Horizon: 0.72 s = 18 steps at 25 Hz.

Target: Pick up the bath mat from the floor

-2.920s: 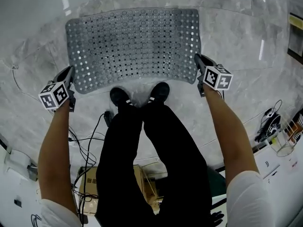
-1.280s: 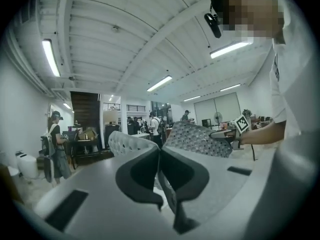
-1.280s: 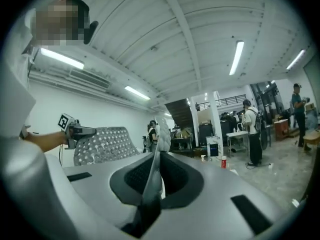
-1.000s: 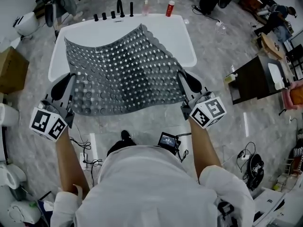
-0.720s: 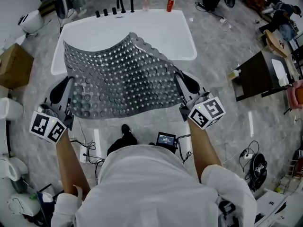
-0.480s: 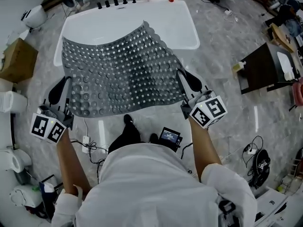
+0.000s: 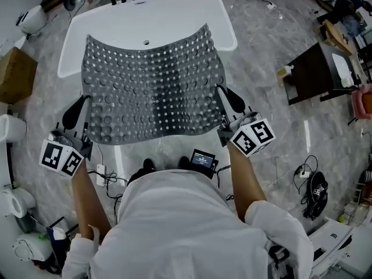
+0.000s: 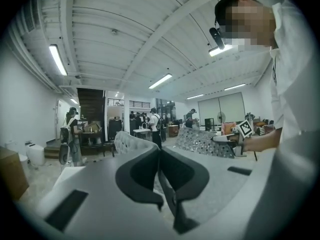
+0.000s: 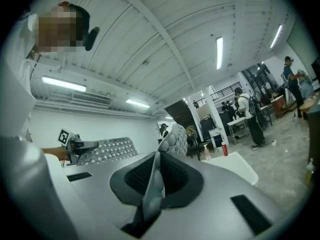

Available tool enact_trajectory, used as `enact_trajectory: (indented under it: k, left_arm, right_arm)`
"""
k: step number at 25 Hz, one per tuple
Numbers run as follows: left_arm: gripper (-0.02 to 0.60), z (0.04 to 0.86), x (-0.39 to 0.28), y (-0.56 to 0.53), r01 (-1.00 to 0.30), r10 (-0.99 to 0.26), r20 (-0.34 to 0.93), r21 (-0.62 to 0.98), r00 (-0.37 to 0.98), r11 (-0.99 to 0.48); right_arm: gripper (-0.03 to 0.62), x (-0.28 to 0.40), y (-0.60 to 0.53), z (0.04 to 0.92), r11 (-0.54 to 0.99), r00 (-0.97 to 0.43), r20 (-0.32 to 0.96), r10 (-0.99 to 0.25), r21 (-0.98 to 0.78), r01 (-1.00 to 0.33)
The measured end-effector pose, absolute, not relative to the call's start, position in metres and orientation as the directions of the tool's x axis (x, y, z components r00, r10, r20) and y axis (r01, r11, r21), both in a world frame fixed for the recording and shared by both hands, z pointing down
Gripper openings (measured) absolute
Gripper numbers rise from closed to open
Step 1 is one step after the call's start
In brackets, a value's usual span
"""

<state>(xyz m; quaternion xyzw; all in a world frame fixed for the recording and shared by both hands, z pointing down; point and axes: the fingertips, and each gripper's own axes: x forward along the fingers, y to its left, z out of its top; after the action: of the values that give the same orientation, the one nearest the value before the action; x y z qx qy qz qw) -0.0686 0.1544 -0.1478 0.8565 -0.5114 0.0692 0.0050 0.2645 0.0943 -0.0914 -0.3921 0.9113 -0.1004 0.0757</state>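
The left tool [image 7: 80, 106] is closed tight on the near left corner of the bath mat [image 7: 152, 80], with the thin grey edge pinched between its pads. The right tool [image 7: 225, 100] is clamped the same way on the near right corner, and a fold of the mat stands up between its jaws. The mat hangs clear of the marble floor [image 7: 273, 68], spread between the two tools and reaching forward from them. Its far edge lies over the white bathtub [image 7: 228, 32] ahead of both tools. The dotted surface with small holes faces up, bowing slightly between the tools.
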Motion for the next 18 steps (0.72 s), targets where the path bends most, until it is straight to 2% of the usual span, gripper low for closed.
enact_trajectory:
  k: [9,13,18]
  left_arm:
    - [0.02,-0.142,-0.113,0.165,-0.873,-0.873,0.101,-0.065,0.477,-0.484]
    - [0.018,-0.145,-0.14,0.173,-0.886,-0.885,0.07,-0.03,0.46,-0.462]
    - [0.018,-0.135,-0.151,0.179,-0.886,-0.882,0.092,0.006,0.463,-0.465]
  right_arm:
    - [0.04,0.235,0.103,-0.094,0.623,-0.63,-0.07,-0.774,-0.264,-0.736]
    - [0.04,0.211,0.108,-0.103,0.643,-0.644,-0.092,-0.759,-0.261,-0.72]
    - [0.04,0.185,0.113,-0.106,0.672,-0.676,-0.076,-0.733,-0.234,-0.703]
